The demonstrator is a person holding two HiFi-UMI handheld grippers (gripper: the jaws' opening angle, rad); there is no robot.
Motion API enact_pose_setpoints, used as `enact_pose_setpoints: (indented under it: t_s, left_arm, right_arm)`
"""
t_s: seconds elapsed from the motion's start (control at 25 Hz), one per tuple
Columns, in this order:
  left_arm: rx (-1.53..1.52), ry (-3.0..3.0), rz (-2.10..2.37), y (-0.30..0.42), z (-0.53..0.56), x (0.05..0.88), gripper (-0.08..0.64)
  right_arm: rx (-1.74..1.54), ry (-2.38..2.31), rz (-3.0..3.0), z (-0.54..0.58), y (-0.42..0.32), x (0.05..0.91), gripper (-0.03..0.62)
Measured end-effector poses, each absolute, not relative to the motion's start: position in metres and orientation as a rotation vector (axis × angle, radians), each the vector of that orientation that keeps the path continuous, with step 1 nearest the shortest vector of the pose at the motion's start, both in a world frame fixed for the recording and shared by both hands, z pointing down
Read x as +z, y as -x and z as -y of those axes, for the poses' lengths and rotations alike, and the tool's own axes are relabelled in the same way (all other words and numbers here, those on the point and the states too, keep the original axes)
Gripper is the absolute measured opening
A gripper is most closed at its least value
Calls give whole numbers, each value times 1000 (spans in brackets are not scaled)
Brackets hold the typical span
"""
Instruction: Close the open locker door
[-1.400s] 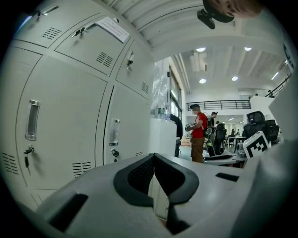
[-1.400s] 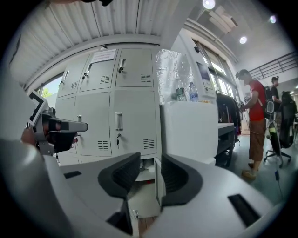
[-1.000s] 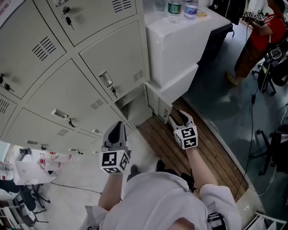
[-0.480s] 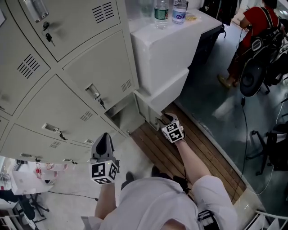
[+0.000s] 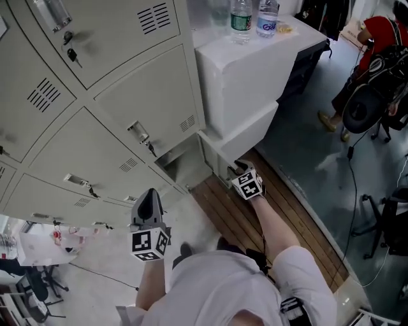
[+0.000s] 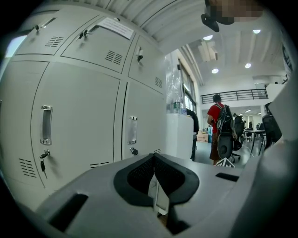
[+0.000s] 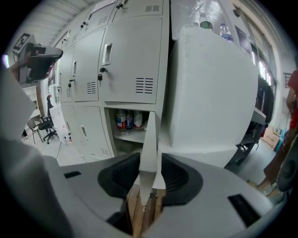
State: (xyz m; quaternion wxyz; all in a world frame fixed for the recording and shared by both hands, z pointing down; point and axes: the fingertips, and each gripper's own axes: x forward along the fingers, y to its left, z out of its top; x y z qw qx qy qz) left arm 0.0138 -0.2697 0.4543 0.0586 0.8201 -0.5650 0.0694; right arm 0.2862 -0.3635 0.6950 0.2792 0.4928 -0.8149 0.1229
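The grey lockers (image 5: 95, 108) fill the left of the head view. The bottom right compartment (image 5: 182, 164) stands open, and its locker door (image 5: 215, 156) swings out edge-on toward me. My right gripper (image 5: 236, 169) is low at that door's free edge. In the right gripper view the locker door (image 7: 151, 125) runs straight between the jaws of the right gripper (image 7: 150, 162). The jaws are closing, and both pads lie against the door. Cans (image 7: 127, 119) stand on the shelf inside. My left gripper (image 5: 151, 193) hangs shut and empty in front of the lower lockers, and in its own view the left gripper (image 6: 154, 159) has its pads together.
A big white box (image 5: 252, 70) stands right of the lockers with bottles (image 5: 241, 14) on top, close behind the open door. A wooden floor strip (image 5: 255, 219) runs under my right arm. A person in red (image 5: 381, 38) and office chairs (image 5: 366, 108) are at the far right.
My right gripper has moved forward from the wooden strip to the door's free edge, and its jaws now sit round it. The left gripper has stayed low and shut.
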Motion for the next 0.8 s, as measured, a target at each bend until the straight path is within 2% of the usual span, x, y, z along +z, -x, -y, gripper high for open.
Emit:
enact_pose_setpoints:
  t_s: [0.16, 0.8]
  left_arm:
    - [216, -2469, 1723, -9, 271, 458, 8]
    - [206, -2488, 1698, 12, 267, 456, 8]
  right_arm:
    - [324, -1317, 2193, 369, -281, 700, 103]
    - [352, -1363, 2153, 353, -253, 695, 106]
